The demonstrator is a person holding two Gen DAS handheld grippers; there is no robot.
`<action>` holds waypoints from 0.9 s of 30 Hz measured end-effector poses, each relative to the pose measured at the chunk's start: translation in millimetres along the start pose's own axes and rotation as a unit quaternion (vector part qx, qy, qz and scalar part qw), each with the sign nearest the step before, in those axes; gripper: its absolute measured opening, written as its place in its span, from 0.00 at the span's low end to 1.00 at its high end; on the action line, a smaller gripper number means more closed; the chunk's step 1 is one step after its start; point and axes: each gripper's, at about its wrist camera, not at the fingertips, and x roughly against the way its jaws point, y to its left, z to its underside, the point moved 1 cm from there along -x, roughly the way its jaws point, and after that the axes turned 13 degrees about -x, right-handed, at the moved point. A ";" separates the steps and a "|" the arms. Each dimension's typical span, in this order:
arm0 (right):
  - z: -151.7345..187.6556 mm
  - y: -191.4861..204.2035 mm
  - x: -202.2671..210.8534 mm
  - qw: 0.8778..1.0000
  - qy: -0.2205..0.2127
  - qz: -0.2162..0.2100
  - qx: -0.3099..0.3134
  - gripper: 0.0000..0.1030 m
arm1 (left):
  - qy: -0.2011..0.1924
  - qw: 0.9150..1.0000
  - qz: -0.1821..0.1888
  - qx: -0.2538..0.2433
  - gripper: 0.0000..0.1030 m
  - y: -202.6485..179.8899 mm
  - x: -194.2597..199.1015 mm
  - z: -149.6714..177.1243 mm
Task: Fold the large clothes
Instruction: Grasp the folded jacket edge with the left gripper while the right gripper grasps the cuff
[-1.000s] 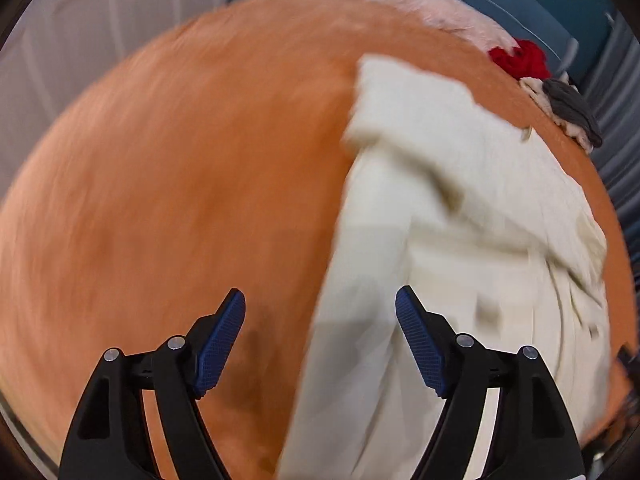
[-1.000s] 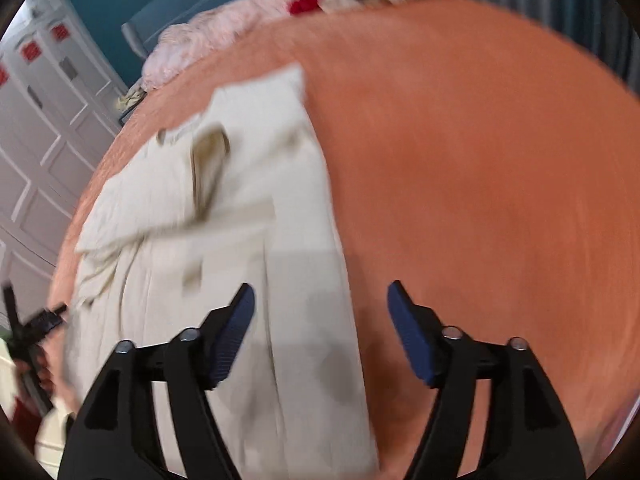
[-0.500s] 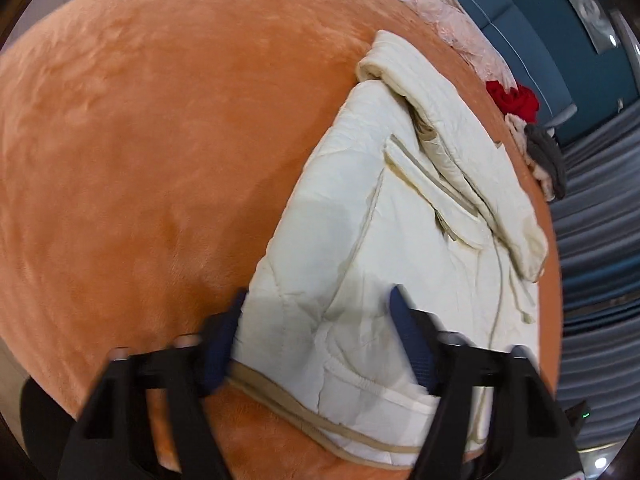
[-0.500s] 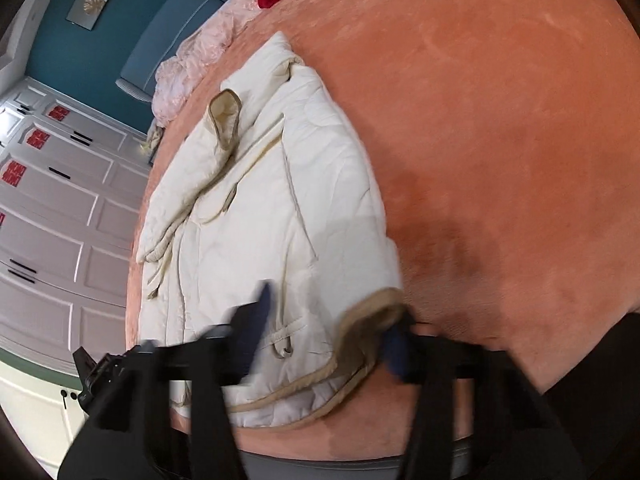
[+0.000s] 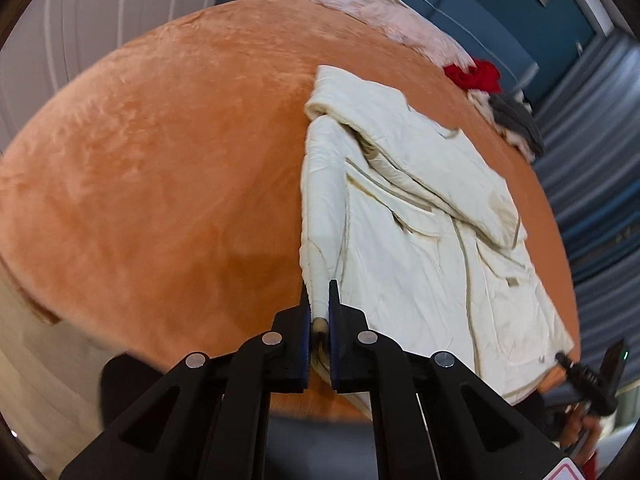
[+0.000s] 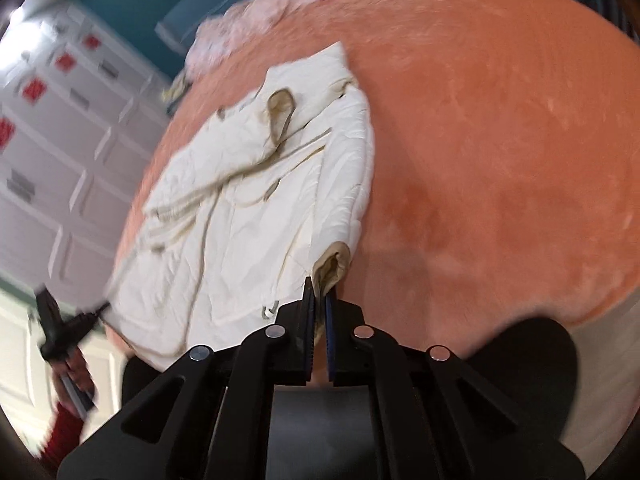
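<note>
A cream quilted jacket (image 5: 416, 216) with tan trim lies on an orange plush bed cover (image 5: 160, 160), sleeves folded across its front. My left gripper (image 5: 319, 300) is shut on the jacket's near bottom corner at the bed's front edge. In the right wrist view the jacket (image 6: 256, 208) lies left of centre on the cover (image 6: 500, 140). My right gripper (image 6: 318, 296) is shut on the other bottom corner, its tan-lined hem bunched between the jaws. Each gripper shows small in the other's view: the right (image 5: 592, 376), the left (image 6: 68, 328).
At the far end of the bed lie a pink fluffy blanket (image 5: 380, 12), a red garment (image 5: 476, 74) and a grey and white heap (image 5: 516, 124). White panelled wardrobe doors (image 6: 48, 152) stand on one side, blue-grey curtains (image 5: 600, 184) on the other.
Both grippers were open over the jacket's hem. They have closed on its two bottom corners and pulled them slightly back towards the bed's front edge.
</note>
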 end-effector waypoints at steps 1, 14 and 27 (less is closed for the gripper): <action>10.2 1.6 6.3 1.000 0.017 0.012 0.022 0.03 | 0.009 1.000 -0.005 -0.017 0.04 -4.0 10.5 8.2; 129.3 -6.7 87.1 0.987 0.132 0.058 0.071 0.03 | 0.089 0.995 -0.030 -0.040 0.04 -27.0 113.4 125.4; -27.2 85.7 64.6 0.989 -0.108 -0.030 0.095 0.03 | -0.086 0.991 -0.059 -0.082 0.04 -55.2 100.8 -19.5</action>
